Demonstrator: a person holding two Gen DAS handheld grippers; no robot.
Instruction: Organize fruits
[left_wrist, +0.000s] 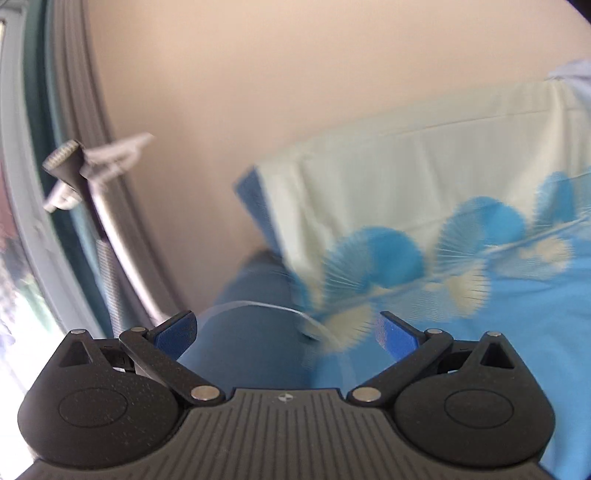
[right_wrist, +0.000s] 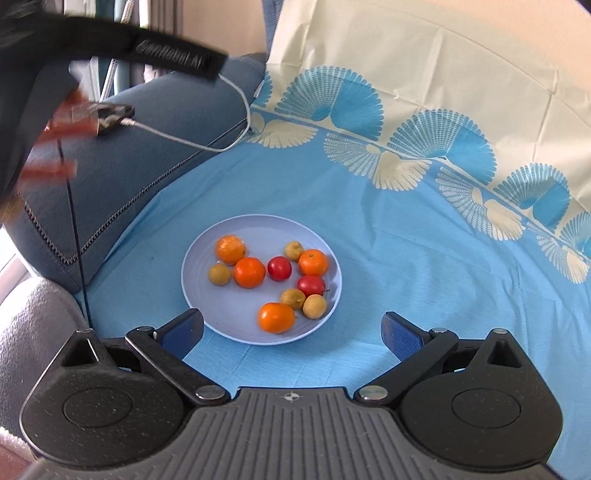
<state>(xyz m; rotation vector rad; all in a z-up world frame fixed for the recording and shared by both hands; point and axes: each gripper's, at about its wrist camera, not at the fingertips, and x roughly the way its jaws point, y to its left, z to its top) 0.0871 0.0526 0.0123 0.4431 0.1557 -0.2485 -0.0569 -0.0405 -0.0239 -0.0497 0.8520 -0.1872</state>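
Observation:
A pale blue plate (right_wrist: 207, 295) lies on the blue patterned cloth (right_wrist: 424, 266) in the right wrist view. On it lie several oranges (right_wrist: 249, 272), two red fruits (right_wrist: 279, 268) and several small tan fruits (right_wrist: 219, 274). My right gripper (right_wrist: 293, 330) hovers just short of the plate's near rim, open wide, with nothing between its blue pads. My left gripper (left_wrist: 286, 330) is open too and empty; its blurred view looks level at a wall, the cloth's edge (left_wrist: 369, 206) and a blue cushion (left_wrist: 255, 295). No fruit shows in the left wrist view.
A blue sofa cushion (right_wrist: 147, 162) borders the cloth on the left, with a phone (right_wrist: 112, 114) and a white cable (right_wrist: 221, 144) on it. A dark strap (right_wrist: 177, 61) crosses the upper left. A grey armrest (right_wrist: 33, 325) sits lower left. A metal stand (left_wrist: 92, 192) stands by the window.

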